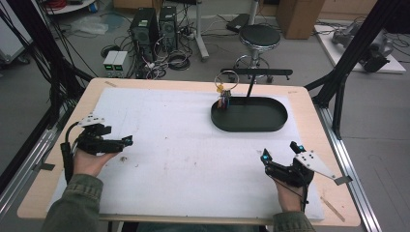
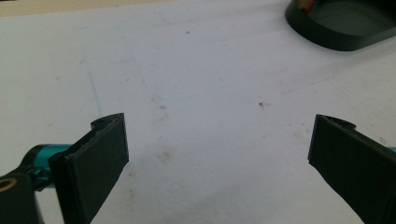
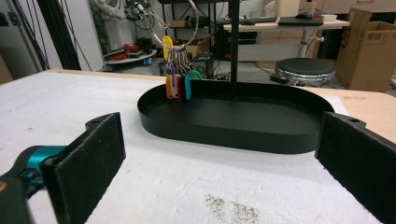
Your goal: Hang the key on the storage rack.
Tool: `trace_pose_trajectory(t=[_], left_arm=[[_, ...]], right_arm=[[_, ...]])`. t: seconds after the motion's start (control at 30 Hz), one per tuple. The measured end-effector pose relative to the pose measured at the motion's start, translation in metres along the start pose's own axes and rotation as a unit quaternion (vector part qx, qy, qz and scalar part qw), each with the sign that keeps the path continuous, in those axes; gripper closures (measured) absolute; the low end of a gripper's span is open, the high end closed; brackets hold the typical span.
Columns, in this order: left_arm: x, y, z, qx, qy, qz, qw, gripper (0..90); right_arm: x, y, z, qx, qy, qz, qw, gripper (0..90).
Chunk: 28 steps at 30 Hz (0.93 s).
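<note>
Both empty, jaws wide: left gripper (image 1: 126, 140), right gripper (image 1: 280, 152). Risk: bunch of coloured key tags on metal ring (image 3: 177, 79), hanging over black oval tray (image 3: 233, 133), would likely swing if nudged.

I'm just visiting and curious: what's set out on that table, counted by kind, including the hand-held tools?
Hand-held grippers: 2, left gripper and right gripper
Black oval tray: 1
Stand post: 1
Key ring with coloured tags: 1
Total: 5
</note>
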<state>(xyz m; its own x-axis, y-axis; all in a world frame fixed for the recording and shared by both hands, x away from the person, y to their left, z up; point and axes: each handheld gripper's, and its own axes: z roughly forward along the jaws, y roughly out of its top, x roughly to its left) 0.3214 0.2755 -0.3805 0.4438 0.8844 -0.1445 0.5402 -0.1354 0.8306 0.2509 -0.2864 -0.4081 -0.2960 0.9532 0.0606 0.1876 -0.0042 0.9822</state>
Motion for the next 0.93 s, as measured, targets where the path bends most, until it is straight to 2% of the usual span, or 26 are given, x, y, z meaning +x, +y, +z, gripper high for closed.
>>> trace_pose_trajectory(t=[0.03, 0.07, 0.2, 0.27, 0.37, 0.47, 0.57, 0.67, 0.73, 0.87, 0.93], left_arm=[[0.000, 0.000, 0.000, 0.000, 0.000, 0.000, 1.0000, 5.5], [0.004, -0.007, -0.004, 0.003, 0.007, -0.007, 0.9999, 5.5], [0.013, -0.019, -0.013, 0.005, 0.017, -0.029, 0.9994, 5.5], [0.018, -0.025, -0.019, -0.002, 0.023, -0.040, 0.9989, 5.5], [0.022, -0.035, -0.029, -0.015, 0.046, -0.055, 0.9973, 5.5], [0.026, -0.042, -0.038, -0.042, 0.078, -0.067, 0.9938, 5.5], [0.027, -0.045, -0.046, -0.068, 0.108, -0.072, 0.9891, 5.5], [0.027, -0.045, -0.053, -0.094, 0.143, -0.069, 0.9829, 5.5], [0.027, -0.046, -0.058, -0.109, 0.159, -0.070, 0.9787, 5.5], [0.027, -0.048, -0.063, -0.123, 0.167, -0.069, 0.9758, 5.5], [0.028, -0.048, -0.063, -0.125, 0.167, -0.069, 0.9756, 5.5]], right_arm=[[0.000, 0.000, 0.000, 0.000, 0.000, 0.000, 1.0000, 0.6], [0.000, 0.000, 0.000, -0.001, 0.000, -0.001, 1.0000, 0.5], [0.001, 0.000, 0.000, 0.001, -0.001, 0.000, 1.0000, 0.5], [0.001, 0.000, 0.001, -0.001, 0.000, -0.003, 1.0000, 0.5], [0.002, 0.000, 0.001, 0.001, 0.000, 0.000, 1.0000, 0.5], [0.002, 0.000, 0.001, 0.000, 0.001, -0.002, 1.0000, 0.5], [0.003, 0.000, 0.001, 0.001, 0.001, -0.003, 1.0000, 0.5], [0.003, -0.001, 0.001, 0.002, 0.002, -0.002, 1.0000, 0.5], [0.003, -0.001, 0.001, 0.003, 0.003, -0.006, 1.0000, 0.5], [0.004, -0.001, 0.002, 0.005, 0.004, -0.010, 0.9999, 0.5], [0.004, -0.001, 0.002, 0.007, 0.004, -0.009, 0.9999, 0.5]])
